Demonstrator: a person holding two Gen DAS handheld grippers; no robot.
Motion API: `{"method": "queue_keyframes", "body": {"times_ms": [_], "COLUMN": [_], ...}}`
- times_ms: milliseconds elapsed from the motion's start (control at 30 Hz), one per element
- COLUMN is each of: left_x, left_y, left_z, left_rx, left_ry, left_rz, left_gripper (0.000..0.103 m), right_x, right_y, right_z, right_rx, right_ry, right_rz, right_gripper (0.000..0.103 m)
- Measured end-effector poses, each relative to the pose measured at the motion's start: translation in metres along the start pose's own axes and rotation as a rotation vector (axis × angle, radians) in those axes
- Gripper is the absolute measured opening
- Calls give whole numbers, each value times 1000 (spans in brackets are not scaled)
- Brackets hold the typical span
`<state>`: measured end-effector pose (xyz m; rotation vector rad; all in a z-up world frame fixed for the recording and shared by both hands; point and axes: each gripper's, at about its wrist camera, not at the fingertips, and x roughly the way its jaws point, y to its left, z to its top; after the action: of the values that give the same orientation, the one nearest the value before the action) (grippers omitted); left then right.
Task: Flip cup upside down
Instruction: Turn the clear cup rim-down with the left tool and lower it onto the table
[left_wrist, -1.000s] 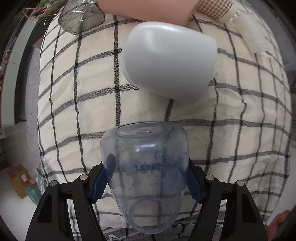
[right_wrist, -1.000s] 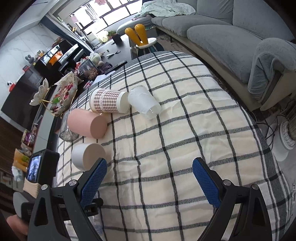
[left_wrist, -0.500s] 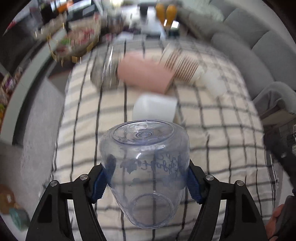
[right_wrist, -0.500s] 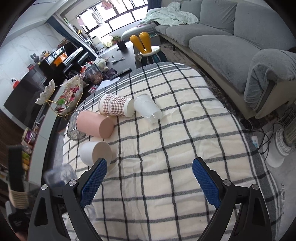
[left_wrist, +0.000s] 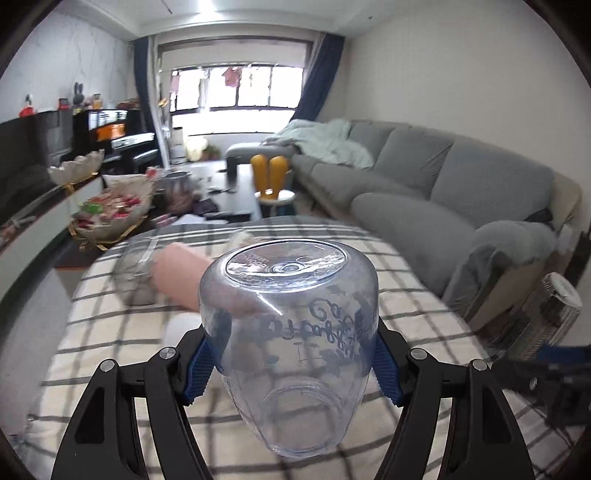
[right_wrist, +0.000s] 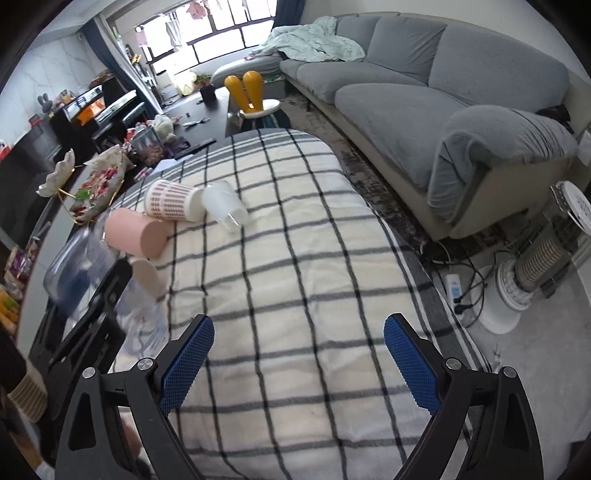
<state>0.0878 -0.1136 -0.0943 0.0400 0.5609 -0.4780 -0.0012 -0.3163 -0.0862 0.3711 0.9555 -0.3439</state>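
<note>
My left gripper (left_wrist: 291, 362) is shut on a clear plastic cup (left_wrist: 291, 339) with blue print. The cup is held above the checked tablecloth (left_wrist: 424, 306), its base up and away from me, its open mouth low and towards the camera. In the right wrist view the same cup (right_wrist: 70, 273) shows blurred at the far left, held by the left gripper's black frame. My right gripper (right_wrist: 299, 354) is open and empty above the near part of the cloth (right_wrist: 295, 258).
Several cups lie on their sides on the cloth: a pink one (right_wrist: 135, 236), a checked one (right_wrist: 171, 201), a frosted one (right_wrist: 225, 206) and a white one (right_wrist: 146, 275). A grey sofa (right_wrist: 424, 88) stands to the right, a heater (right_wrist: 543, 266) on the floor.
My left gripper has tilted up with the clear cup, so its view swung from the tabletop to the room. The right gripper has drawn back slightly and stayed open.
</note>
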Motion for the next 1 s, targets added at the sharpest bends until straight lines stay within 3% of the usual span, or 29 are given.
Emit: {"method": "queue_keyframes", "body": {"times_ms": [200, 300, 400, 467, 567, 1000], "left_x": [27, 36, 33, 33, 35, 24], "left_y": [-30, -40, -45, -46, -46, -40], "left_z": [-16, -28, -35, -37, -39, -41], "left_rx": [99, 139, 156, 162, 167, 132], "left_ry": [4, 45, 32, 34, 48, 65], "left_rz": [-18, -5, 18, 26, 49, 63], "left_gripper": [72, 72, 72, 73, 85, 88], "right_x": [-2, 0, 0, 0, 0, -8], "right_y": [-14, -16, -17, -18, -22, -19], "right_z": [-2, -2, -3, -3, -3, -5], "right_rx": [31, 36, 37, 43, 55, 47], "right_ry": [7, 15, 18, 18, 20, 7], "right_rz": [-7, -1, 0, 2, 2, -1], "right_gripper": [94, 94, 94, 94, 94, 94]}}
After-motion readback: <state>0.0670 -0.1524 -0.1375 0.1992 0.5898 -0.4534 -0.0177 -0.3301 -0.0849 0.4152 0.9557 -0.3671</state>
